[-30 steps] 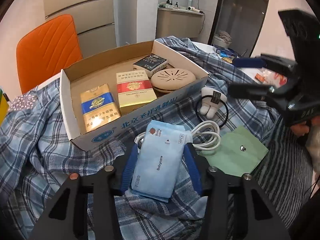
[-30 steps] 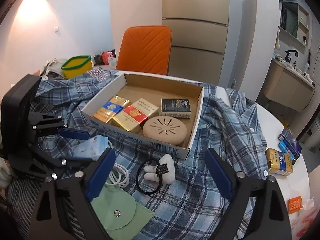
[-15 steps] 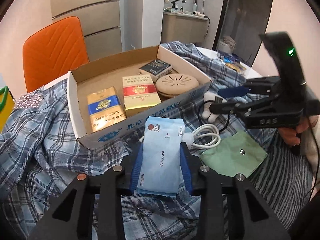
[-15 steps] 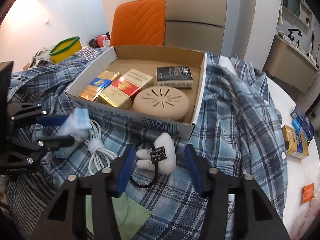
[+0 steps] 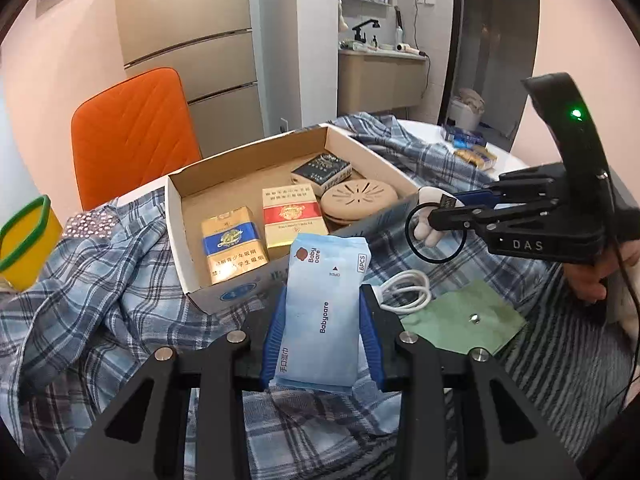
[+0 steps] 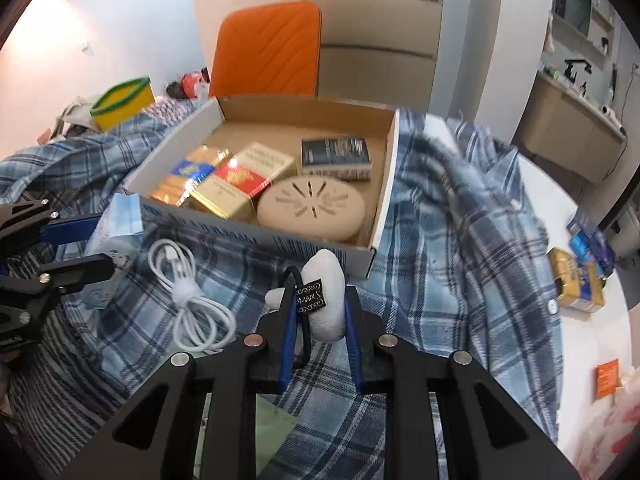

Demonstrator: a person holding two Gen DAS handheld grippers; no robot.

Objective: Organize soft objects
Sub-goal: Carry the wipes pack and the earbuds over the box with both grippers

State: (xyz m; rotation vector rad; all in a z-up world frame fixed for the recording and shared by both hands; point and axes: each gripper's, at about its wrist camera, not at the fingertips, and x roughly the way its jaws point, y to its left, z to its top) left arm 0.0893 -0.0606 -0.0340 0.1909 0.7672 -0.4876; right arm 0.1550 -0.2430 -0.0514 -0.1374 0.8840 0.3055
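L gripper (image 5: 322, 320) is clamped on a light-blue wipes pack (image 5: 325, 304), blue pads pressing both long sides; the pack sits just in front of the cardboard box (image 5: 178, 216), its far end at the box's front wall. It looks raised off the plaid shirt (image 5: 100, 300), tho the fisheye makes that hard to call. R gripper (image 6: 318, 312) has just been closing and now pinches a small white plush charm (image 6: 326, 300) w/ a black tag; a black hair-tie loop (image 5: 434, 240) hangs from it, seen from the L cam near the box's front R corner. A hand (image 5: 600, 276) grips the R tool's handle.

Inside the box: gold-blue pack (image 5: 232, 246), red-gold pack (image 5: 290, 216), dark pack (image 5: 322, 168), round tan vented disc (image 5: 360, 202). On the shirt betw. the grippers lie a coiled white cable (image 6: 192, 300) and a green snap pouch (image 5: 464, 320). Orange chair (image 6: 268, 48) stands behind the box, yellow bin (image 6: 120, 106) off to its L.
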